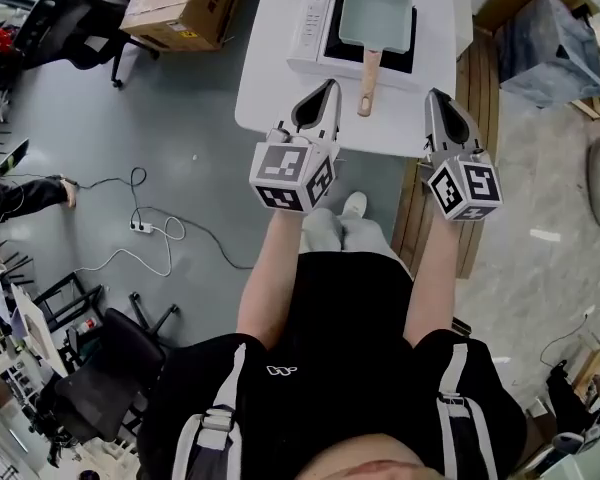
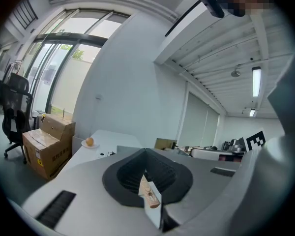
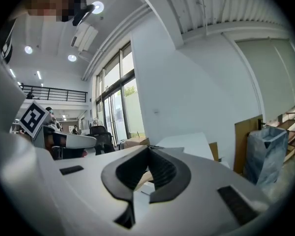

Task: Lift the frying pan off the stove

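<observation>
A rectangular grey-green frying pan (image 1: 377,13) with a wooden handle (image 1: 368,78) sits on a white stove (image 1: 315,28) at the far side of a white table (image 1: 280,98). The handle points toward me. My left gripper (image 1: 330,86) hovers over the table's near edge, just left of the handle, shut and empty. To the right of the handle, my right gripper (image 1: 437,95) is at the table's right edge, also shut with nothing in it. In the left gripper view the closed jaws (image 2: 146,152) fill the lower frame; a sliver of the wooden handle (image 2: 150,198) shows below them.
A cardboard box (image 1: 185,3) and an office chair (image 1: 70,18) stand left of the table. A cable with a power strip (image 1: 145,226) lies on the floor. Wooden boards (image 1: 480,78) and a grey-blue bag (image 1: 545,43) are on the right.
</observation>
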`<state>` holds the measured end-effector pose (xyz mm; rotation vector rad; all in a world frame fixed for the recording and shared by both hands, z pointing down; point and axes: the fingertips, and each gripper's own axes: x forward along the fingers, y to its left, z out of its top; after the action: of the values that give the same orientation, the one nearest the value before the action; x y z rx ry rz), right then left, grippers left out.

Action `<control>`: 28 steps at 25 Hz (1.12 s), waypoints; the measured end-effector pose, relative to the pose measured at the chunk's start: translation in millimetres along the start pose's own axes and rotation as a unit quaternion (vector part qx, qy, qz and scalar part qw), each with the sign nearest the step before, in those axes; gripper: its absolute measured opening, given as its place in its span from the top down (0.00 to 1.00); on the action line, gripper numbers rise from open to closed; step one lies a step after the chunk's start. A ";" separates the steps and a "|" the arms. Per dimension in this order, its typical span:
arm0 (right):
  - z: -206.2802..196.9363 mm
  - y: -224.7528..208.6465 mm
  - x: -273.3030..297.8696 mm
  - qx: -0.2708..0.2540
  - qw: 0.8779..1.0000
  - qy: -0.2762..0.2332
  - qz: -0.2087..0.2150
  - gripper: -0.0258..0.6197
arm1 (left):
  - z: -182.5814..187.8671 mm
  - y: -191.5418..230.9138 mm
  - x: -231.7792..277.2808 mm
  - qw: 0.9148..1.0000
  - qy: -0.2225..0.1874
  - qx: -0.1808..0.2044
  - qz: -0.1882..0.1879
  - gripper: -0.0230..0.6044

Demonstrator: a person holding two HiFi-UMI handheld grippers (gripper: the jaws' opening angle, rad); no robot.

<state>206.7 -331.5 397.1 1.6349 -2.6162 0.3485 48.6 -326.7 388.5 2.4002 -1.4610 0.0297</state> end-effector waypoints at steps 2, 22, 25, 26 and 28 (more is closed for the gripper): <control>-2.3 7.4 10.9 0.005 1.000 0.000 0.006 0.96 | -0.6 9.4 2.5 1.000 0.007 -0.009 -0.010 0.97; -53.9 1.5 59.9 0.139 0.984 0.090 0.059 0.96 | -22.0 25.3 64.3 0.986 0.025 -0.126 -0.108 0.95; -61.0 5.6 65.4 0.163 0.978 0.100 0.081 0.96 | -35.4 25.0 67.3 0.979 0.048 -0.148 -0.129 0.95; -61.2 6.6 68.4 0.169 0.977 0.100 0.088 0.96 | -39.4 25.9 69.0 0.978 0.057 -0.148 -0.133 0.94; -62.6 8.8 72.9 0.182 0.973 0.099 0.101 0.88 | -48.4 27.5 71.3 0.975 0.074 -0.154 -0.141 0.84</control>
<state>161.0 -379.1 467.4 1.3214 -2.6823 0.9997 65.8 -385.7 455.0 2.2700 -0.9684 -0.0775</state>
